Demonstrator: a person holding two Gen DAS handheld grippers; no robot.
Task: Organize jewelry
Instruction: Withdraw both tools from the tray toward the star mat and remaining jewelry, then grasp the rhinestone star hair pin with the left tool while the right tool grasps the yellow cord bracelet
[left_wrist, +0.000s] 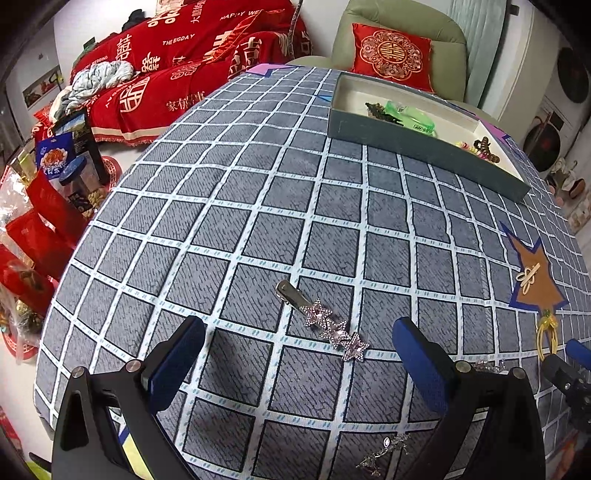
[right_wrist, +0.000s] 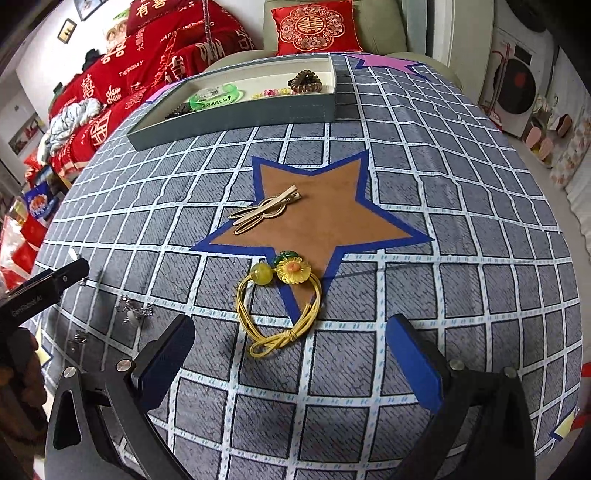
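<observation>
we see the left gripper (left_wrist: 298, 363) with its blue pads spread wide and nothing between them, hovering low over the table (left_wrist: 236, 206). just ahead of the gap lies a silver clip with three pink rhinestone stars (left_wrist: 325, 322), set diagonally on the grid cloth, not touched by either pad. nearer the camera, a small silvery rhinestone piece (left_wrist: 384, 452) lies between the gripper arms.

we see the right gripper (right_wrist: 290, 356) likewise spread apart and empty. a yellow cord hair tie with a sunflower and a bead (right_wrist: 284, 295) lies just in front of its gap, partly over the lower point of a brown star patch (right_wrist: 325, 218) with a blue border. on that patch rests a pale gold clip (right_wrist: 264, 212), tilted. to the left of the right gripper, small silvery pieces (right_wrist: 135, 310) lie on the cloth, near the body of the left gripper.

farther out, at the far edge of the table, we note a shallow grey tray (right_wrist: 258, 110) holding a green bangle (right_wrist: 216, 96), a string of pastel beads (right_wrist: 271, 92) and a brown coil hair tie (right_wrist: 308, 81). behind it stands a red cushion (right_wrist: 314, 27).
</observation>
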